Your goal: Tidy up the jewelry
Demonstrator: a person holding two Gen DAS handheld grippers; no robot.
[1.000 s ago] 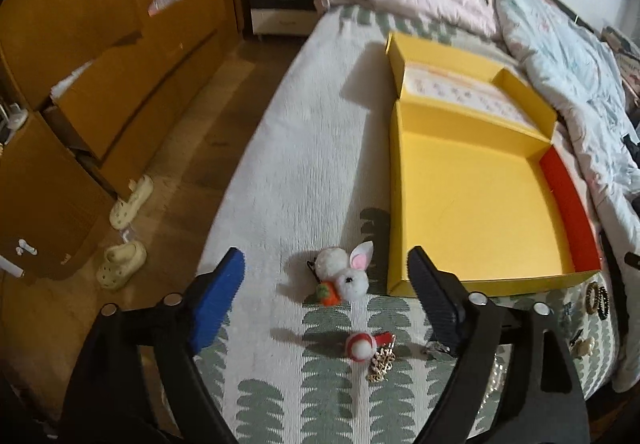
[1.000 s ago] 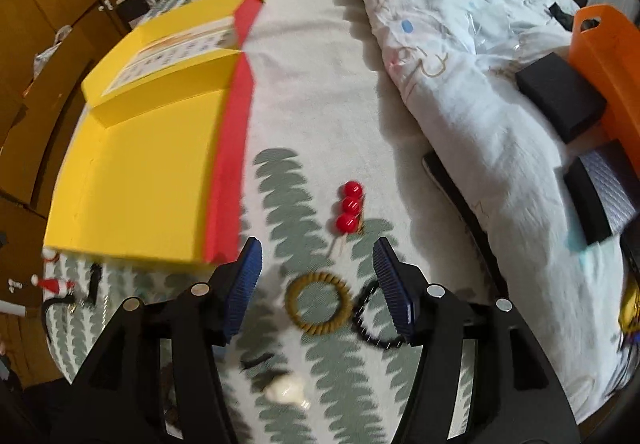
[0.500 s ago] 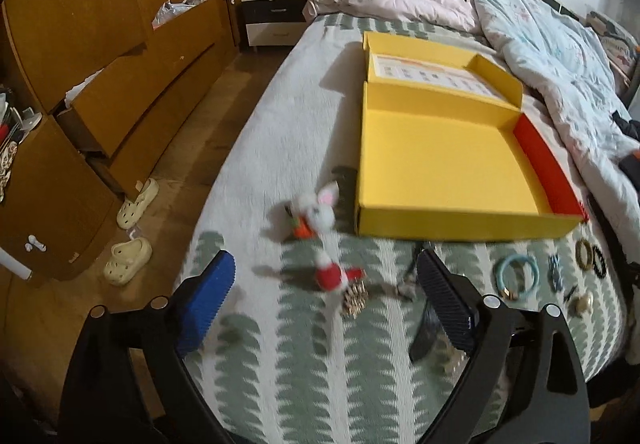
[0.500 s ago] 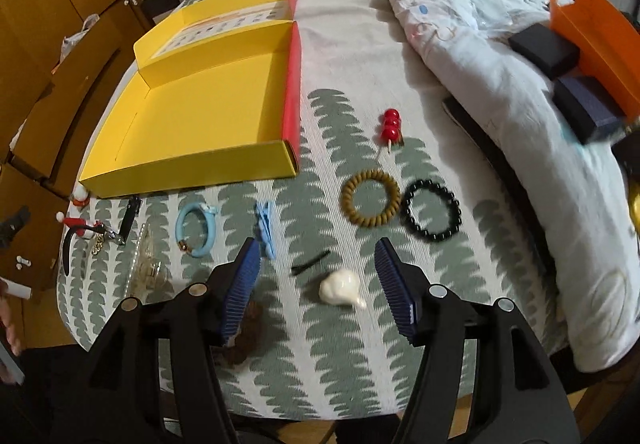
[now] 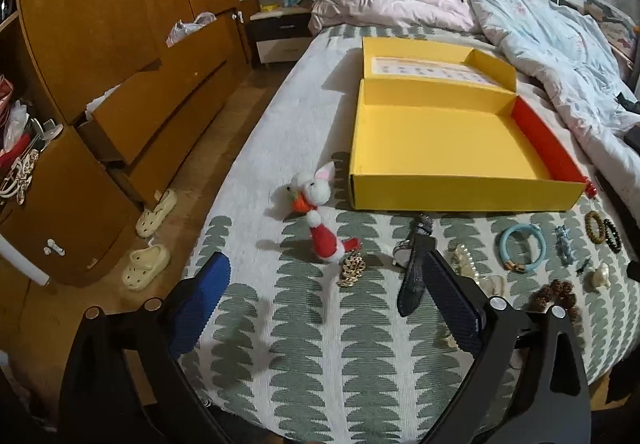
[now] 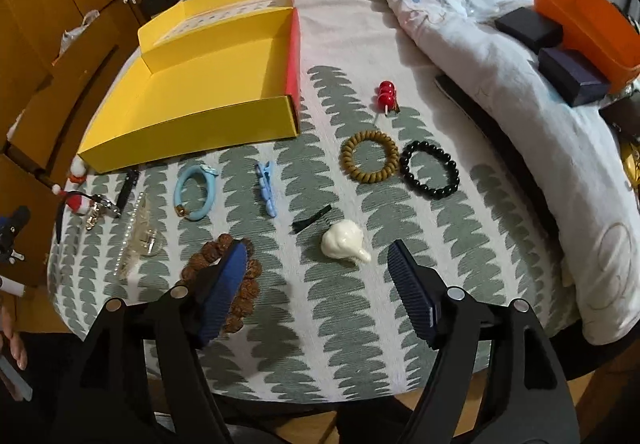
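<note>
An open yellow box (image 5: 444,140) (image 6: 192,84) lies empty on the bed. Jewelry is spread on the leaf-print cover in front of it: a white rabbit charm (image 5: 314,190), a red Santa charm (image 5: 328,242), a gold chain (image 5: 352,270), a black watch (image 5: 416,268), a blue bangle (image 6: 197,191), a blue clip (image 6: 266,192), a brown bracelet (image 6: 370,162), a black bead bracelet (image 6: 430,174), red beads (image 6: 386,96), a white shell-like piece (image 6: 344,240). My left gripper (image 5: 324,308) is open above the cover. My right gripper (image 6: 316,284) is open, just short of the white piece.
A crumpled quilt (image 6: 500,44) covers the bed's right side, with dark boxes (image 6: 528,30) and an orange basket (image 6: 588,28) on it. Wooden drawers (image 5: 120,92) and slippers (image 5: 146,266) are on the floor to the left. The bed edge is close below both grippers.
Both grippers have pulled back and up from the bed, so more of the jewelry row shows. Both stay open and empty.
</note>
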